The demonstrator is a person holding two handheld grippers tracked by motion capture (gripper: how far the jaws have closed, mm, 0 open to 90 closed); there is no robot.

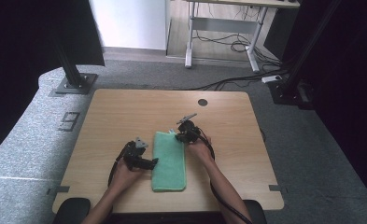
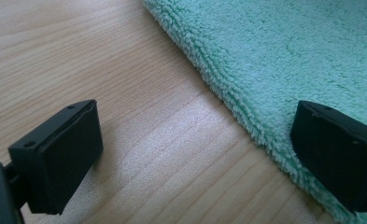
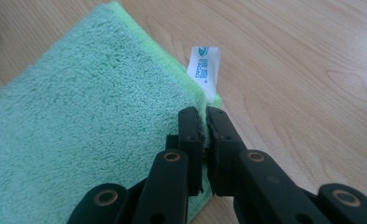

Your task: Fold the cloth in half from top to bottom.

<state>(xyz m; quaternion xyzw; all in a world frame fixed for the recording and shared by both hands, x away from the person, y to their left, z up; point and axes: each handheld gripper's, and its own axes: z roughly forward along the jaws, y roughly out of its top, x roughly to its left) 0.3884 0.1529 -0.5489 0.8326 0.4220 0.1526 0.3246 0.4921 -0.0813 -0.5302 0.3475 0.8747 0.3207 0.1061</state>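
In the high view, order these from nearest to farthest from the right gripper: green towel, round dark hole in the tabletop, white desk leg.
1. Folded green terry towel, pinched at its far right corner by the right gripper.
2. Round dark hole, beyond it.
3. White desk leg, far behind.

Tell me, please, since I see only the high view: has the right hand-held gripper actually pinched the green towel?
Observer: Yes. The right hand-held gripper is shut on the towel at its edge, just below a white label.
Operator: And the left one, please?
Observer: The left hand-held gripper is open, one jaw over the bare table, the other over the towel's fluffy edge.
Operator: Is the towel folded?
Observer: At the pinched edge, stacked layers show, so it looks folded.
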